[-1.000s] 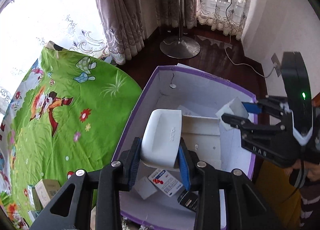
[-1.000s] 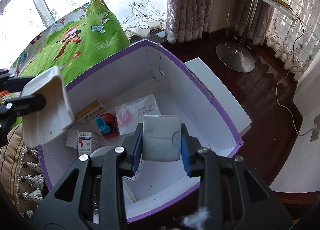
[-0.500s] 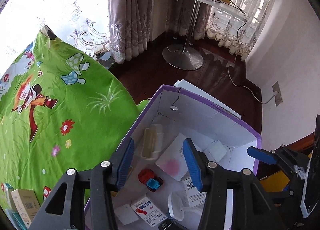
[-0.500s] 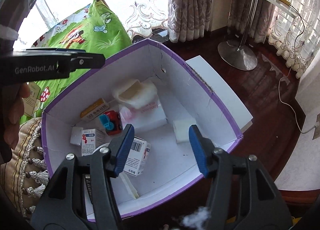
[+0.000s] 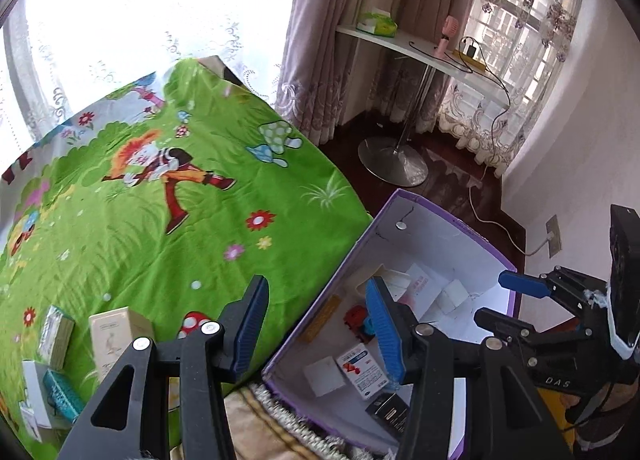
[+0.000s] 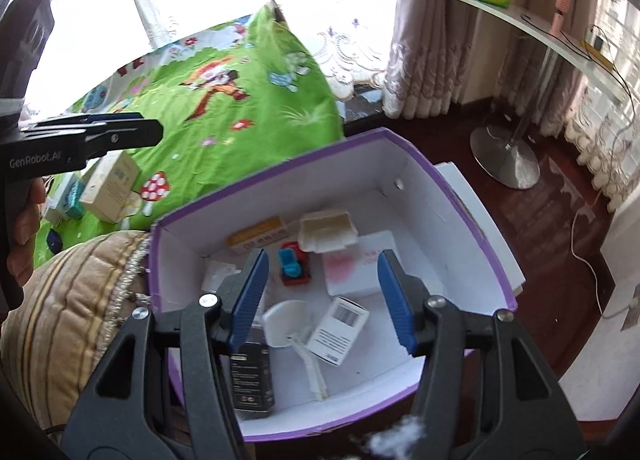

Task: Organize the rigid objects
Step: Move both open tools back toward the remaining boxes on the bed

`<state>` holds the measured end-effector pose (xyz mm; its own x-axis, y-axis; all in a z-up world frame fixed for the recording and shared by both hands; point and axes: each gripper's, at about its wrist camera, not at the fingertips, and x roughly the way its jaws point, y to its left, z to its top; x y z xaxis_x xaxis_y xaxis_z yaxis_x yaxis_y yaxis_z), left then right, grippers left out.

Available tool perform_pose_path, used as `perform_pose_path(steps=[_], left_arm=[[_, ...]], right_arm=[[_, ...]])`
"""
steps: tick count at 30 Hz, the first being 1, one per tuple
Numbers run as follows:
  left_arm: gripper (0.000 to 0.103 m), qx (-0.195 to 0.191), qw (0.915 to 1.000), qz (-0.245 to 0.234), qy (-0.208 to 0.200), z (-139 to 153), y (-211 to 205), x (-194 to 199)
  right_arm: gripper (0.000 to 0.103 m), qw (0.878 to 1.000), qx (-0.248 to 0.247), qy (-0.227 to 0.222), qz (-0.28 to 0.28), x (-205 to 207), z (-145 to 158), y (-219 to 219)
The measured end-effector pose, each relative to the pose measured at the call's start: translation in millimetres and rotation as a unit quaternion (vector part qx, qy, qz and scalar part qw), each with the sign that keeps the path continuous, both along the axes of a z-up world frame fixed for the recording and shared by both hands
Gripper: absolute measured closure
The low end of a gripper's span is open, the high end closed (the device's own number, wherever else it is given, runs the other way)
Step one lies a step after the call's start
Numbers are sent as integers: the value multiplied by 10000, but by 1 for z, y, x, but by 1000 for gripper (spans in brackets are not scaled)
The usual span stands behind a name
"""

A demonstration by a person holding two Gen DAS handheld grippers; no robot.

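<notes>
A purple-rimmed white box [image 6: 472,196] holds several small items: a white tray-like case [image 6: 326,234], a red and blue toy car [image 6: 294,264], a white carton with a pink mark [image 6: 360,272], a barcode box [image 6: 338,330] and a black box [image 6: 250,378]. The box also shows in the left wrist view [image 5: 456,226]. My right gripper [image 6: 322,298] is open and empty above the box. My left gripper [image 5: 316,326] is open and empty over the box's left rim and the green bedspread [image 5: 160,200]. Loose boxes lie on the bedspread, among them a cream carton [image 5: 114,334].
A beige tasselled cushion [image 6: 72,300] lies beside the box. A white side table on a metal round base [image 5: 394,164] stands near the curtains. A cable runs over the dark wood floor to a wall socket [image 5: 554,232].
Both grippers let go of their white items, which now lie in the box, and stand open. The left gripper has swung left toward the bedspread. The right gripper has pulled back and turned left.
</notes>
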<state>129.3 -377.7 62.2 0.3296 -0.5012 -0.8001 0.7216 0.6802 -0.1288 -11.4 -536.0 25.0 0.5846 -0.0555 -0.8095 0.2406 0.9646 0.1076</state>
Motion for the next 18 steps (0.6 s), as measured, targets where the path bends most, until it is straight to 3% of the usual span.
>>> perform_pose_path(steps=[10, 18], left_arm=[[51, -335, 9939, 1034, -200, 28, 137, 11], [47, -652, 9798, 1880, -177, 33, 232, 20]], right_arm=[[42, 9977, -43, -140, 661, 24, 31, 65], [42, 9935, -132, -222, 1110, 42, 49, 115]])
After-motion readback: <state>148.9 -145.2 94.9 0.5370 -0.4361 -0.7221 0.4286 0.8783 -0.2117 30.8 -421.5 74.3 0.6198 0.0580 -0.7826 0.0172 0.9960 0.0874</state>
